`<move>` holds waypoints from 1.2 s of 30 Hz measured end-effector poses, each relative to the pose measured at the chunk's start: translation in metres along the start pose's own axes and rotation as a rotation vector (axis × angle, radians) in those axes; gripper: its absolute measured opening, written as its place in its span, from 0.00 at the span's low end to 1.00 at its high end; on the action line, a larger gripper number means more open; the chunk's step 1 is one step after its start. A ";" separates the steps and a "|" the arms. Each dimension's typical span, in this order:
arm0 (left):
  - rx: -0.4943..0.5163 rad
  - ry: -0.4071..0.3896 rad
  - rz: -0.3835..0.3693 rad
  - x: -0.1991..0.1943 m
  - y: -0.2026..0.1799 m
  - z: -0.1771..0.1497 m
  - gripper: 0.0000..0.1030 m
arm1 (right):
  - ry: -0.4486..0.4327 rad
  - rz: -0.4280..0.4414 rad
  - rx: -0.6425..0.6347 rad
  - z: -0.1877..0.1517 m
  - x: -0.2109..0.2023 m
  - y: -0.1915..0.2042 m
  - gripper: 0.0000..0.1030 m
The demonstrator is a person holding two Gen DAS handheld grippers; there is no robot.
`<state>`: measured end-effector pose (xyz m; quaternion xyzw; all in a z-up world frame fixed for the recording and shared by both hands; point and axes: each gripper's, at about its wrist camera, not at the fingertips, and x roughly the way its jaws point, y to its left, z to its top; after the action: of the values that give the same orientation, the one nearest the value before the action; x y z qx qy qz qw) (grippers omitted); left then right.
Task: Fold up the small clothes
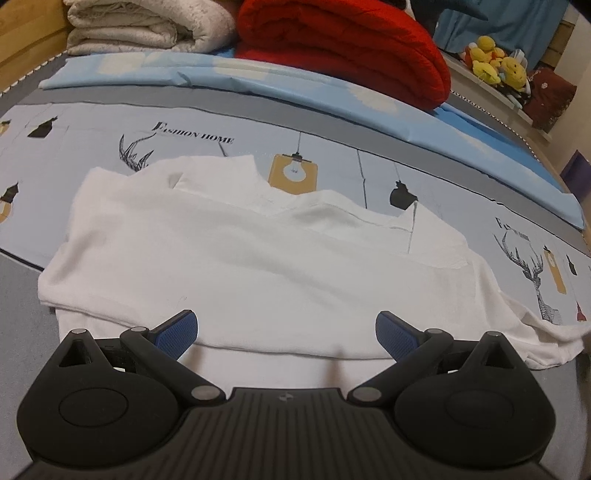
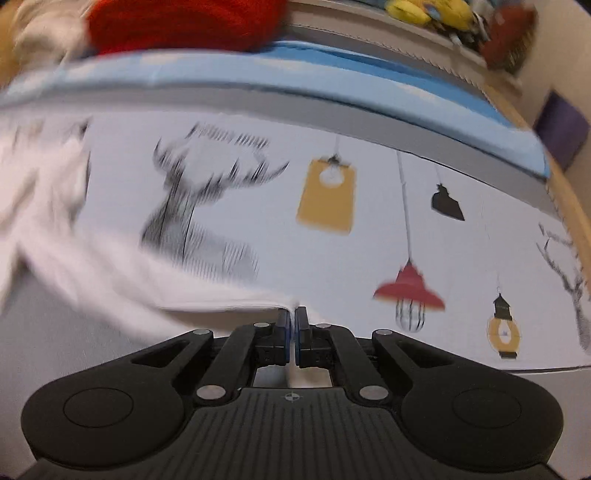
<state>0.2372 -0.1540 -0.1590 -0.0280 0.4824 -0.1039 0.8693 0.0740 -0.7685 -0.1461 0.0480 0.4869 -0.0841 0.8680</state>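
Note:
A white garment (image 1: 258, 254) lies partly folded on the printed bed sheet (image 1: 332, 162), spread across the middle of the left wrist view. My left gripper (image 1: 286, 332) is open and empty, its blue pads (image 1: 177, 330) just above the garment's near edge. In the right wrist view, which is motion-blurred, my right gripper (image 2: 292, 328) is shut on a corner of the white garment (image 2: 92, 258). The cloth stretches from the pinched corner away to the left, lifted off the sheet (image 2: 351, 258).
A folded red quilt (image 1: 343, 48) and a cream blanket (image 1: 147, 26) sit at the head of the bed on a light blue sheet (image 1: 295, 92). Yellow plush toys (image 1: 495, 62) sit on a ledge at the far right. The bed's wooden edge (image 2: 576, 206) runs along the right.

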 end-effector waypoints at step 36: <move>-0.138 -0.080 0.072 -0.027 0.073 0.029 1.00 | -0.499 -0.299 0.889 -0.069 -0.051 -0.032 0.04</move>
<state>0.2589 -0.0784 -0.1325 -0.0743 0.4541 -0.0379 0.8871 -0.0161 -0.7835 -0.1391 0.3198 0.1844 -0.4139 0.8321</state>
